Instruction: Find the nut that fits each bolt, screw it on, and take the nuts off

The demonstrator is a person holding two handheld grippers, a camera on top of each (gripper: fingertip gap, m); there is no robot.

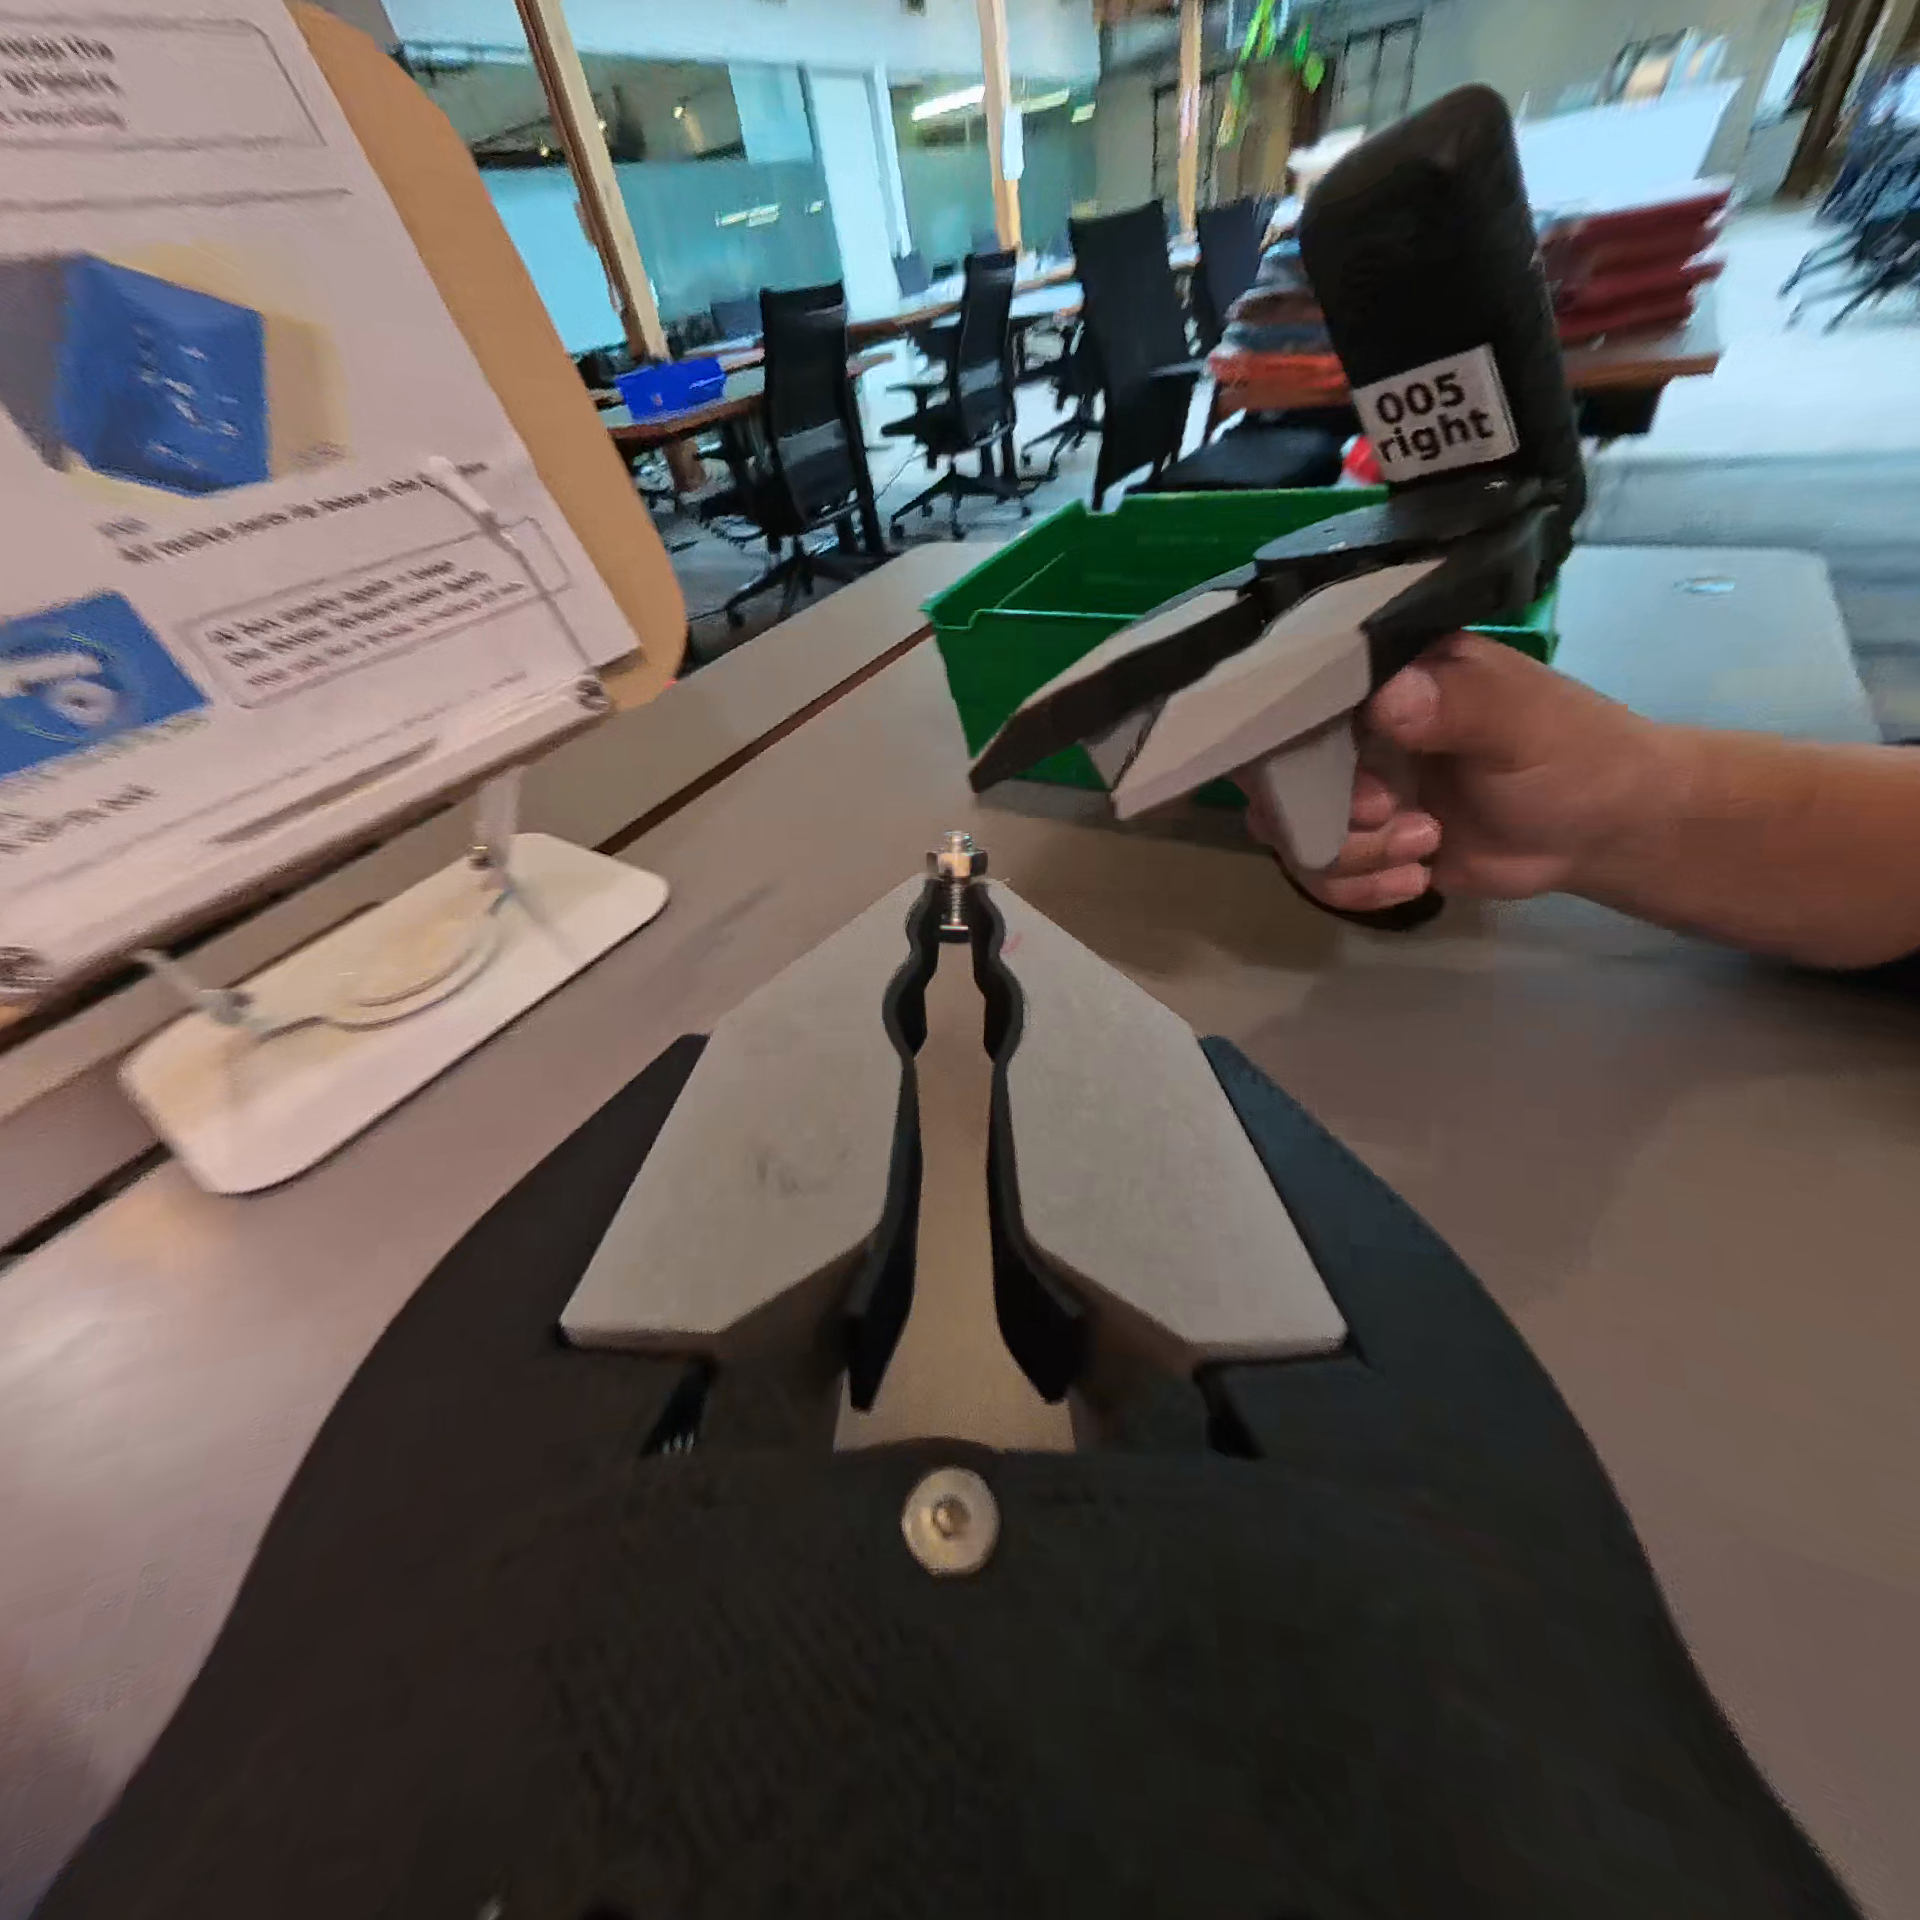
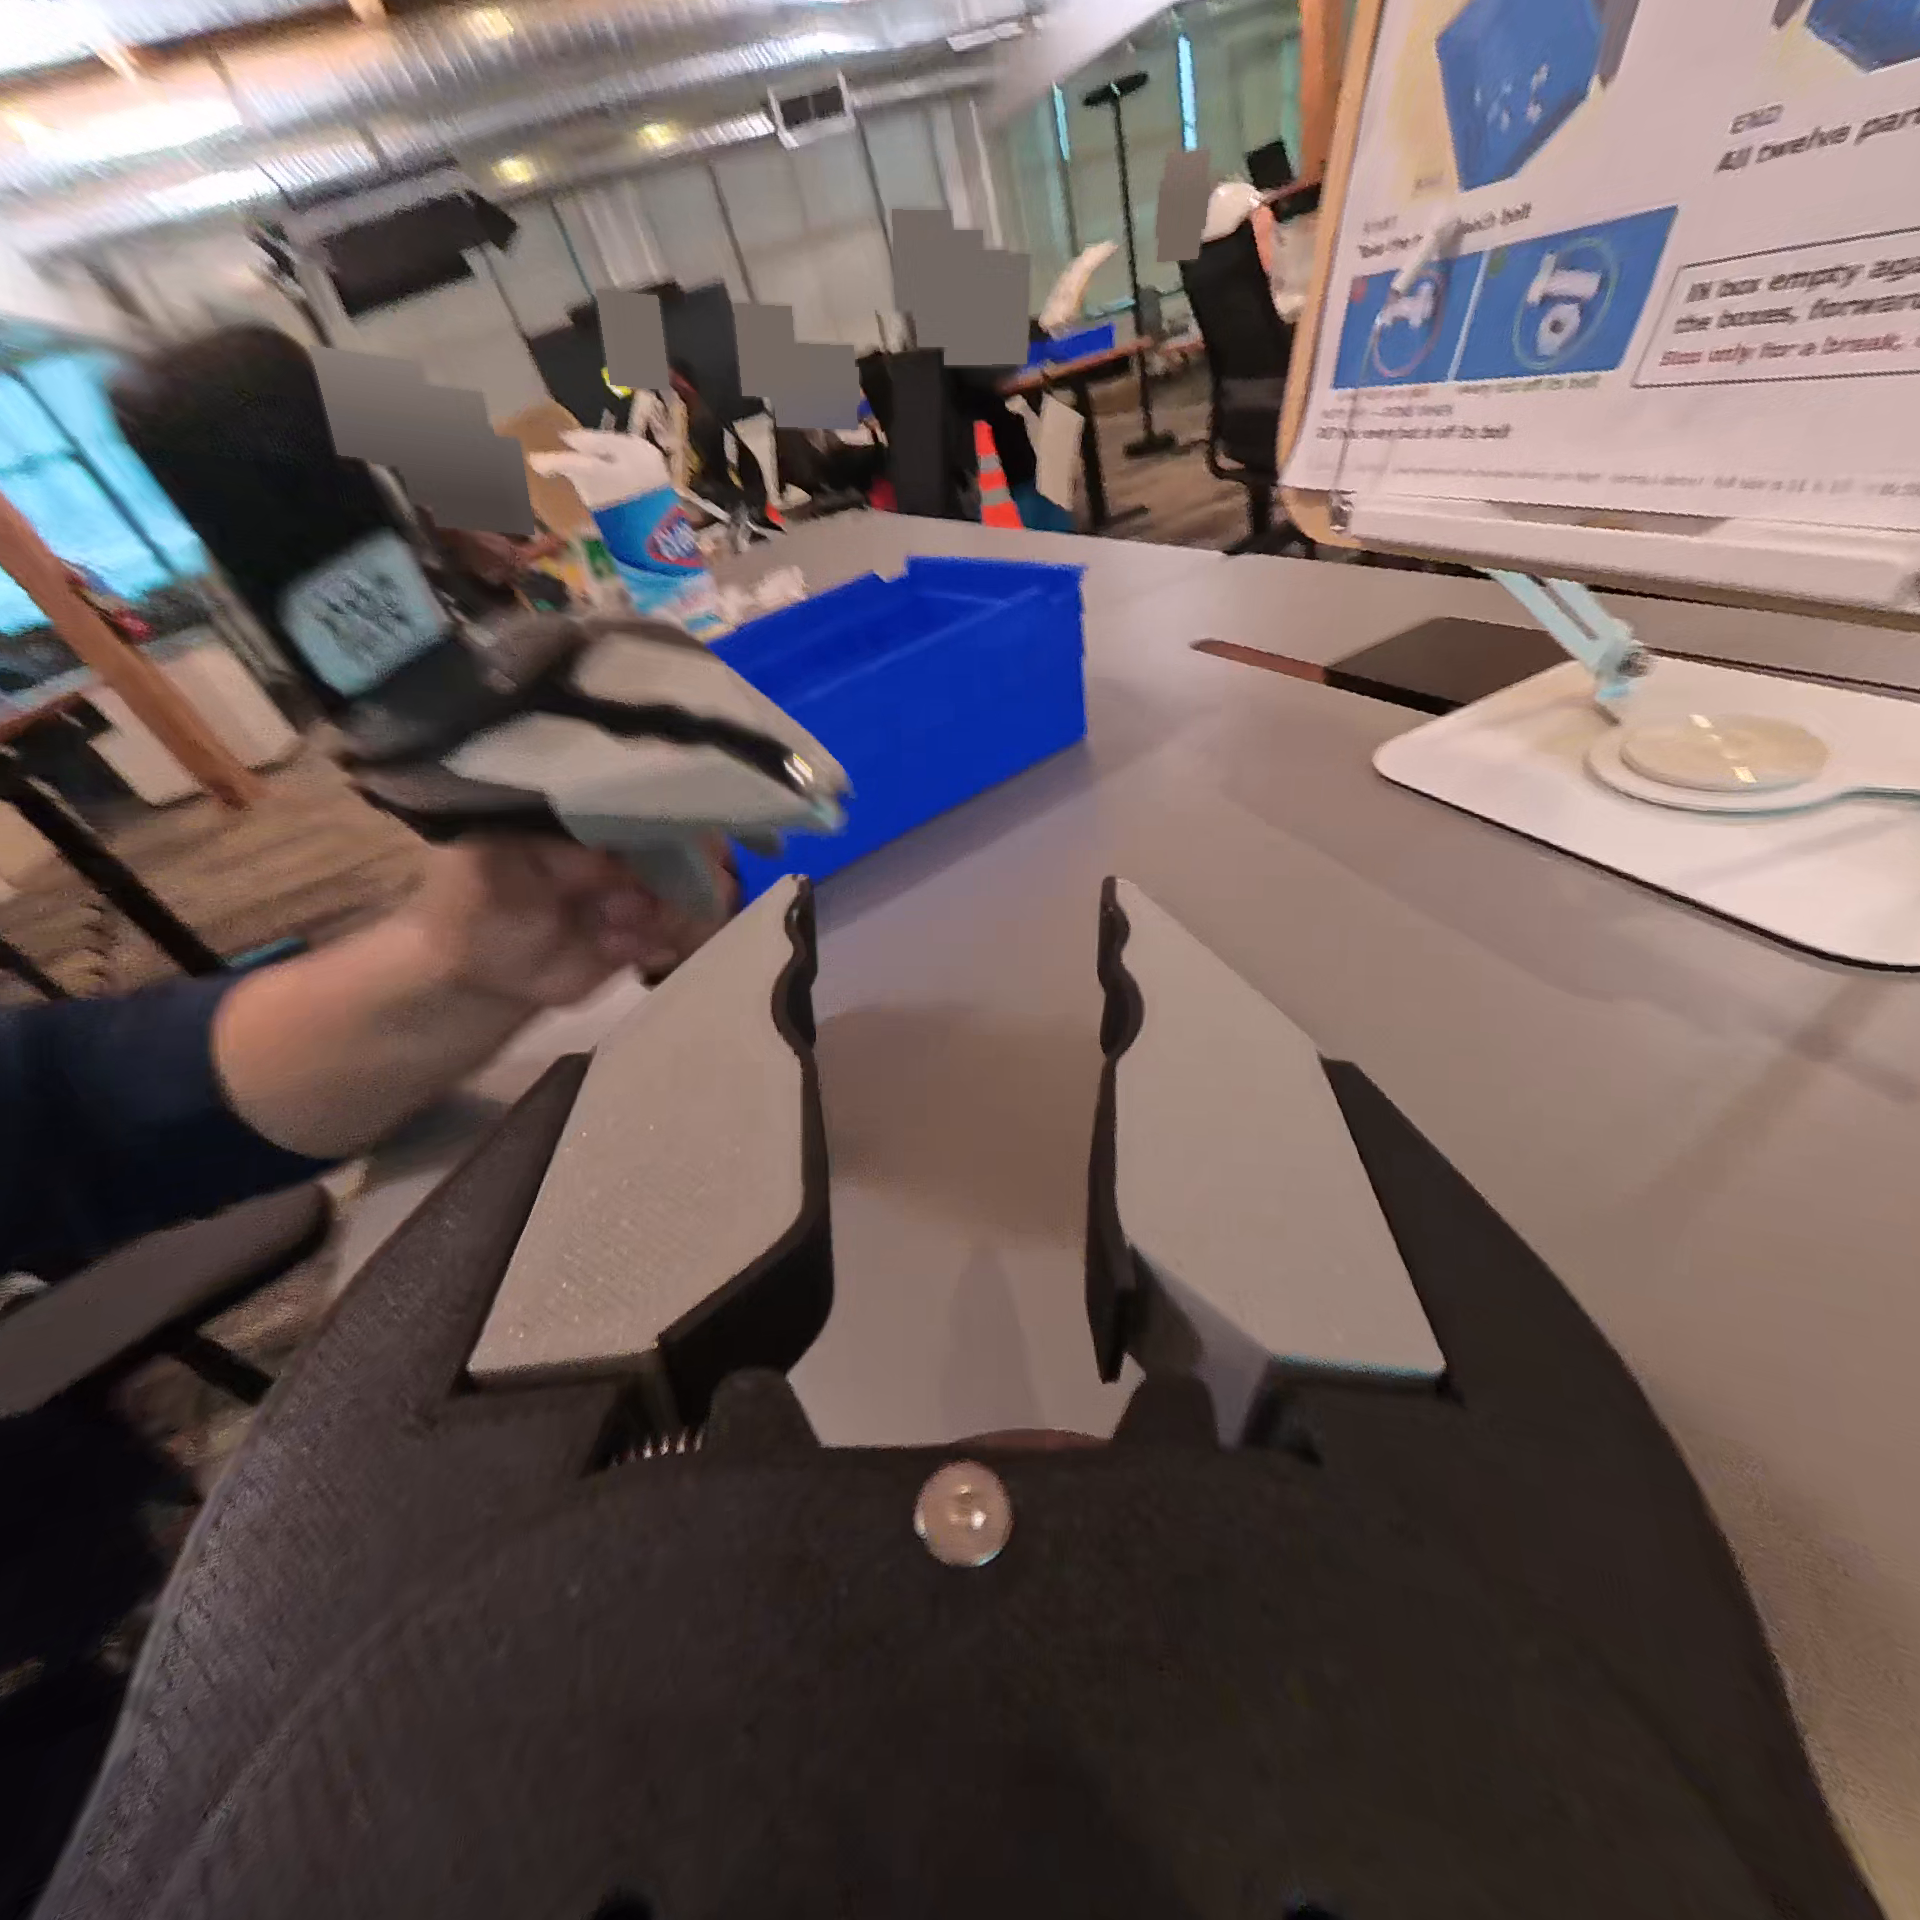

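Right at the tips of the left gripper [image 1: 957, 914], a small silver threaded bolt [image 1: 954, 906] stands upright, its shank clamped between the two black wavy pads [image 1: 912, 966], head lower down in the gap. A silver hex nut [image 1: 957, 859] sits on the thread just above the fingertips, with the bolt's end poking out over it. Beyond and to the right of these jaws, the right gripper [image 1: 1049, 769] is held in a hand [image 1: 1496, 800] above the grey table [image 1: 1455, 1143], its jaws wide apart with nothing between them. Behind it stands a green plastic bin [image 1: 1049, 613]. Left of the left jaws, a white sheet stand [image 1: 416, 997] carries printed instruction pages. In the right wrist view, a blue plastic bin [image 2: 935, 686] lies ahead of the parted jaws, slightly to their left.
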